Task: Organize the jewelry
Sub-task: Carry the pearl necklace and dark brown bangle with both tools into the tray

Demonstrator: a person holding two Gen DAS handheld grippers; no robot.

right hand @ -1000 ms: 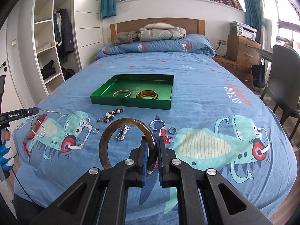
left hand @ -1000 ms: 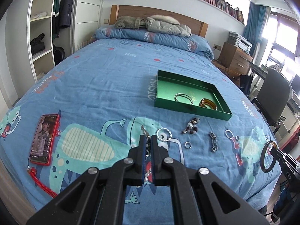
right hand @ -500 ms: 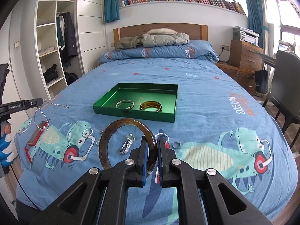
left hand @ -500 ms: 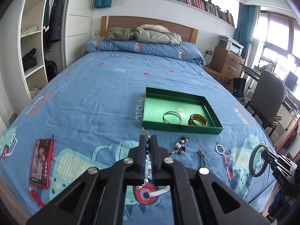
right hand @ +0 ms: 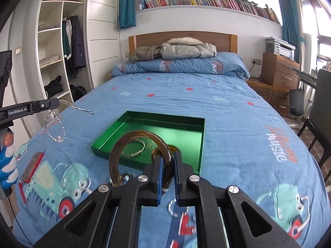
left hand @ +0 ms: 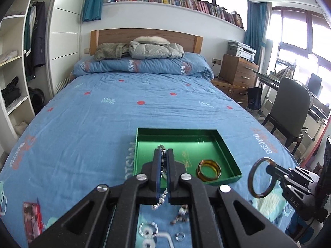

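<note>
My left gripper (left hand: 163,155) is shut on a silver beaded chain (left hand: 160,200), whose loop hangs below the jaws; it hovers over the near left part of the green tray (left hand: 227,150). An amber bangle (left hand: 209,170) lies in the tray. My right gripper (right hand: 167,157) is shut on a large dark brown bangle (right hand: 115,157), held upright just before the tray (right hand: 107,136). A thin silver bangle (right hand: 134,148) also lies in the tray. In the right wrist view the left gripper (right hand: 55,102) shows at the left with the chain (right hand: 54,132) dangling.
On the blue bedspread near me lie a clear ring (left hand: 148,229), a small ring (left hand: 180,236) and a beaded bracelet (left hand: 180,217). A red-cased phone (right hand: 31,166) lies at the left. A chair (left hand: 289,107) and desk stand right of the bed. A gloved hand (right hand: 6,165) holds the left gripper.
Both grippers have moved forward and a little up towards the green tray, each still holding its piece. The loose jewelry has slid under the grippers at the bottom of the views.
</note>
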